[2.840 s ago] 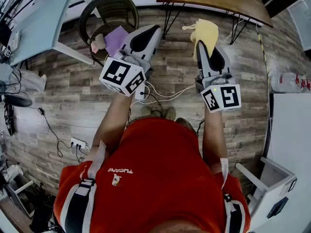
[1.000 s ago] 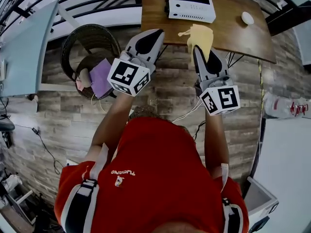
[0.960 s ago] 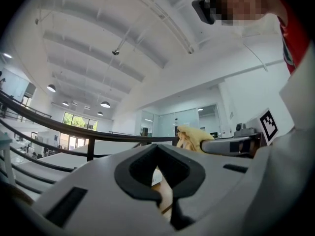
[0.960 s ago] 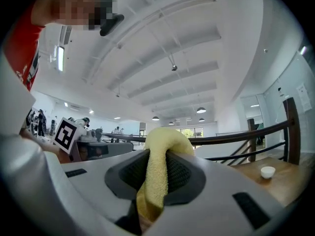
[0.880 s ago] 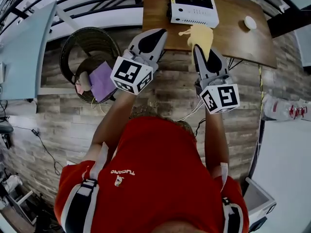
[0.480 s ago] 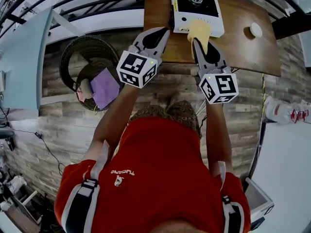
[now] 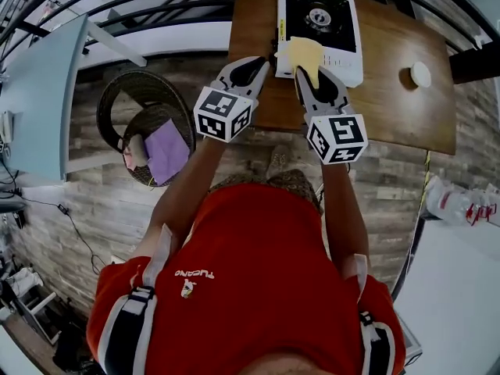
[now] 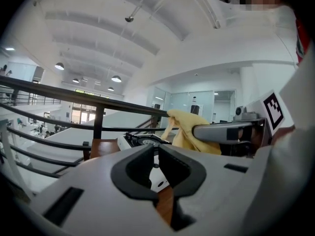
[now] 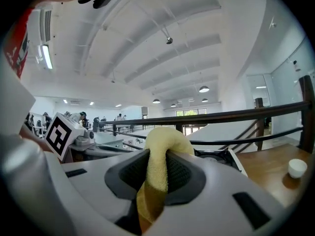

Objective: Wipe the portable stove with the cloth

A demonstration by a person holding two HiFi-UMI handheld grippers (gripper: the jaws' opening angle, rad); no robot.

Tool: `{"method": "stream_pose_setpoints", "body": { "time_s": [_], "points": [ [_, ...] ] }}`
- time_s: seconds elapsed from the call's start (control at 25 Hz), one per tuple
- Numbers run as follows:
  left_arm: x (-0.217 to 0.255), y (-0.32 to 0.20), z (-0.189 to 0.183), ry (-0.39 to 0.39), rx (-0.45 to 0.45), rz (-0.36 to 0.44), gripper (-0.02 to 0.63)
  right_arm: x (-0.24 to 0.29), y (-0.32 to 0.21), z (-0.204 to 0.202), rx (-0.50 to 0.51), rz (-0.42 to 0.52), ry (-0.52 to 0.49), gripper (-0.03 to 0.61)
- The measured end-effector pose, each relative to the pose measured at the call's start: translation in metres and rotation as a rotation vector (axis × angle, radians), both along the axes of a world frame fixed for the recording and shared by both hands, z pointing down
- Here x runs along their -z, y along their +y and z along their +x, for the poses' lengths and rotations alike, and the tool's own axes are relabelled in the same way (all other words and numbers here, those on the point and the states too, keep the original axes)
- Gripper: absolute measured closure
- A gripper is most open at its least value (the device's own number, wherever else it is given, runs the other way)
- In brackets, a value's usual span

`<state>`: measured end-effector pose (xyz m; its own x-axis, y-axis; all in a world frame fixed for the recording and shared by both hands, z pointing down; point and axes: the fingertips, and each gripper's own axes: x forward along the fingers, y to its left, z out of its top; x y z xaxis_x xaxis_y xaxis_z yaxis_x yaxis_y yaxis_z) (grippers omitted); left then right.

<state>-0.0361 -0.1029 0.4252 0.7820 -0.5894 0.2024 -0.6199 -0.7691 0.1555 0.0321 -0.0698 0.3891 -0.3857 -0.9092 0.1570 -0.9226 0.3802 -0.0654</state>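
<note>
As the portable stove (image 7: 322, 18) has come within reach, right tongs (image 7: 306, 73) clench the cloth (image 7: 303, 51); empty left tongs (image 7: 256, 64) are opening; wiping looks imminent.

The cloth (image 9: 165, 141) is yellow terry with a nubby pile. The portable stove (image 7: 319, 23) has a smooth white casing and a black top. The table (image 7: 391, 92) is smooth brown wood. The right gripper (image 9: 157, 154) is matt grey plastic with finely ribbed black pads (image 9: 181, 173). At the left stands a dark woven wicker basket (image 7: 129, 92).

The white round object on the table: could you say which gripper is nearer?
Right: the right gripper is left of the object; the left gripper, empty fingers opening, farther left.
</note>
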Motion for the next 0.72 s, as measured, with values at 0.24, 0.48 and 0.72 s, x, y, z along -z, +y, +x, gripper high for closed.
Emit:
{"method": "stream_pose_setpoints", "body": {
  "time_s": [0.24,0.48,0.72],
  "points": [
    [-0.038,-0.035,0.022,-0.047,0.054,-0.096,0.540,-0.029,-0.045,0.004,0.103,-0.098,-0.012,0.488],
    [-0.063,-0.062,0.028,-0.090,0.086,-0.178,0.499,-0.048,-0.075,-0.006,0.191,-0.175,-0.025,0.488],
    [-0.079,-0.067,0.030,-0.096,0.056,-0.248,0.497,-0.060,-0.088,-0.022,0.241,-0.245,-0.087,0.488]
  ]
}}
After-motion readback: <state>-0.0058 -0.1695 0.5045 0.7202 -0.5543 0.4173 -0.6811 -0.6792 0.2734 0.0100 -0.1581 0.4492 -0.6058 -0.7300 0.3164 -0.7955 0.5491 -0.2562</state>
